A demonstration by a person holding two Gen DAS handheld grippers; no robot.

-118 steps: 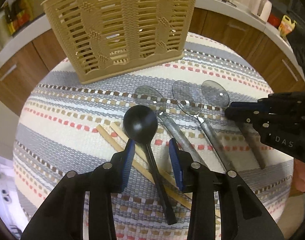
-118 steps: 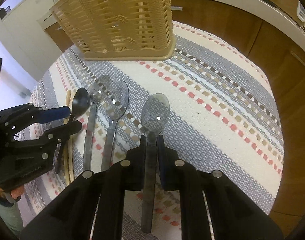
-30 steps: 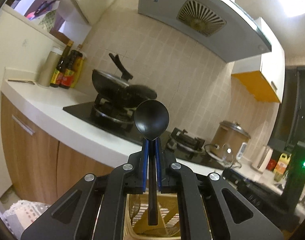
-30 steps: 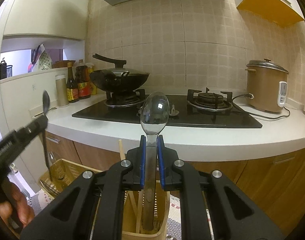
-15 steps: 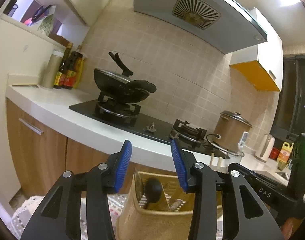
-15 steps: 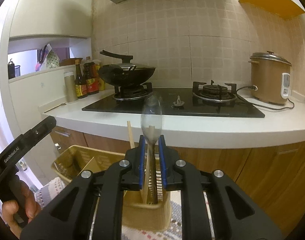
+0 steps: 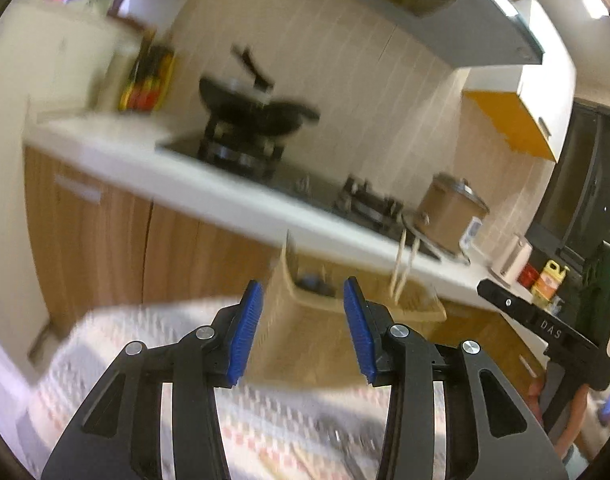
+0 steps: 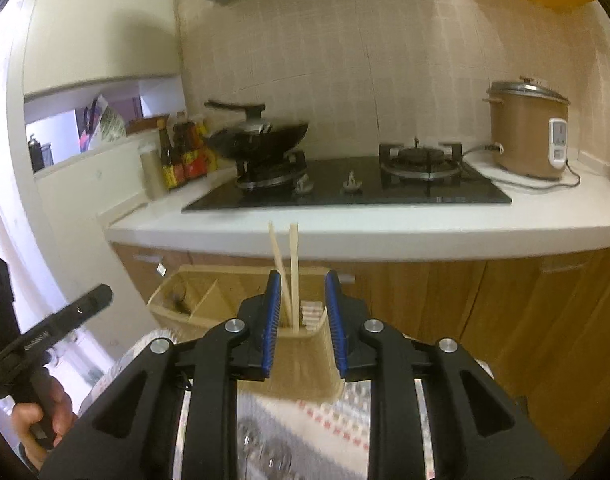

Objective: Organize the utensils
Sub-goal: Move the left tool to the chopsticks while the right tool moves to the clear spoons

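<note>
Both hand-held grippers, left (image 7: 301, 330) and right (image 8: 303, 326), agape; basket (image 8: 305, 368) beyond

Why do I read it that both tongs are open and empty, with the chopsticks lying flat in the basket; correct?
Not quite: the chopsticks stand upright in the basket, as the right wrist view shows. Both the left tongs and right tongs are open and empty.
</note>
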